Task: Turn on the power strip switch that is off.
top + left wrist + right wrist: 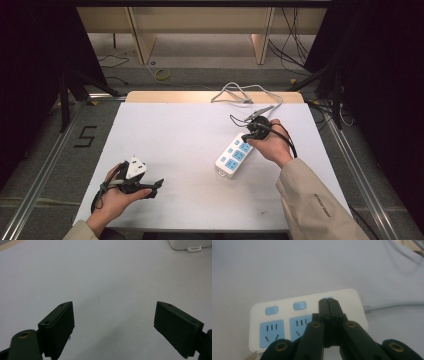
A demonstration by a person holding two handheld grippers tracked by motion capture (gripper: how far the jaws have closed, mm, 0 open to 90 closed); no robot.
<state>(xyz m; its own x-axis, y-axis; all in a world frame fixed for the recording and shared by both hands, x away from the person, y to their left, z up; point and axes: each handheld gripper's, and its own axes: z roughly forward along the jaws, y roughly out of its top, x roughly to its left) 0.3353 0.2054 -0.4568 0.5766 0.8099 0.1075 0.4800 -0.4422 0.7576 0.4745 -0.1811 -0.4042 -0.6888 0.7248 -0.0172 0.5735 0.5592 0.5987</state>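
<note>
One white power strip [234, 154] lies right of centre in the high view, on the white table [175, 150], angled w/ its near end toward lower left. In the right gripper view it shows 2 blue sockets [271, 332] in full, a 3rd hidden behind the jaws, plus 2 blue buttons [299, 306] clear and a sliver of a 3rd at the jaw tips. 1 grey cord [394, 305] leaves its end toward frame right. Right gripper [328, 301] is clenched, jaws pressed together w/ nothing between, tips over the strip's 3rd button; can't tell if touching. Left gripper [113, 322], lower left in the high view and well apart from the strip, is released: 2 jaws wide, bare table between. Strip's corner [190, 245] peeks in at upper right of the left gripper view.
</note>
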